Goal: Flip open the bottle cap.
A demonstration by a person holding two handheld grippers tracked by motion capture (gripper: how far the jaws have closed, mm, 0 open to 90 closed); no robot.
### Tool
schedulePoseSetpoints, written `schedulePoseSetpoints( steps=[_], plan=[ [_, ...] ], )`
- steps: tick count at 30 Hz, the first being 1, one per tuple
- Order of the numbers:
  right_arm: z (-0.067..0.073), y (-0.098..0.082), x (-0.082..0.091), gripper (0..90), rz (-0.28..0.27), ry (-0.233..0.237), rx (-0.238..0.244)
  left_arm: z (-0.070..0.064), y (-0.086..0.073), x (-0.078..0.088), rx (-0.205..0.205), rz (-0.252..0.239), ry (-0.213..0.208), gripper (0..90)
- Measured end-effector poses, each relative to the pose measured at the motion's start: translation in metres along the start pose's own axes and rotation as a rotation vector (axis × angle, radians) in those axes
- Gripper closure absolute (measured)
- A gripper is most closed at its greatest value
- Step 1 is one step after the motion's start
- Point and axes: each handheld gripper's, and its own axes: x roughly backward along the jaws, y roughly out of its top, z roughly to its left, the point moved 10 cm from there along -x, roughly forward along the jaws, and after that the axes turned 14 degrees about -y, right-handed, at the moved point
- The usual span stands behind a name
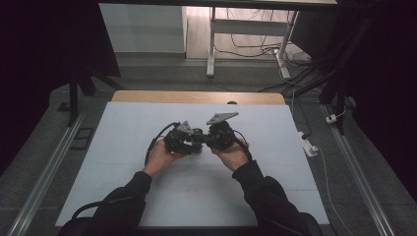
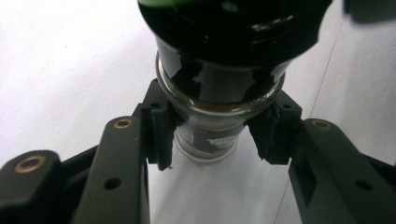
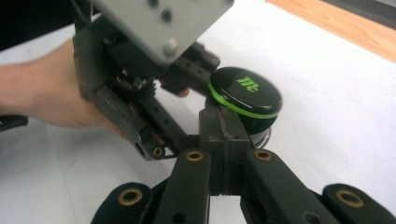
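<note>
White table (image 1: 123, 147), two claws, one jar (image 2: 212, 116)

Small glass jar (image 2: 210, 116) — black lid (image 3: 245, 93), green ring — upright above table.

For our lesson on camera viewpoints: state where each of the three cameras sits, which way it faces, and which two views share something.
High view: above the person's side, looking forward and down on the white table; both forearms, the left tongs and the right tongs show.
Left gripper view: rides the left tongs, looking along its jaws, clamped on a glass jar.
Right gripper view: rides the right tongs, jaws together, facing the jar's black lid and the person's left hand.
Shared: both gripper views show the black lid.
</note>
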Motion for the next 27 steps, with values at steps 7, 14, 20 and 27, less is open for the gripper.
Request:
schedulePoseSetpoints(
  steps=[7,14,20,27],
  plan=[
    [-0.005,0.006,-0.002,89.9,-0.008,-0.006,-0.009,0.0,-0.001,0.0,-0.004,0.005,-0.003,54.1],
    [-0.01,0.013,-0.004,89.9,-0.015,-0.015,-0.026,0.0,-0.001,0.0,-0.005,0.006,-0.002,54.1],
    [-0.016,0.018,-0.009,89.9,-0.024,-0.02,-0.047,0.0,-0.001,0.0,-0.006,0.005,-0.002,54.1],
    [-0.024,0.021,-0.017,89.8,-0.023,-0.034,-0.073,0.0,-0.001,0.0,-0.008,0.005,-0.003,54.1]
  ],
)
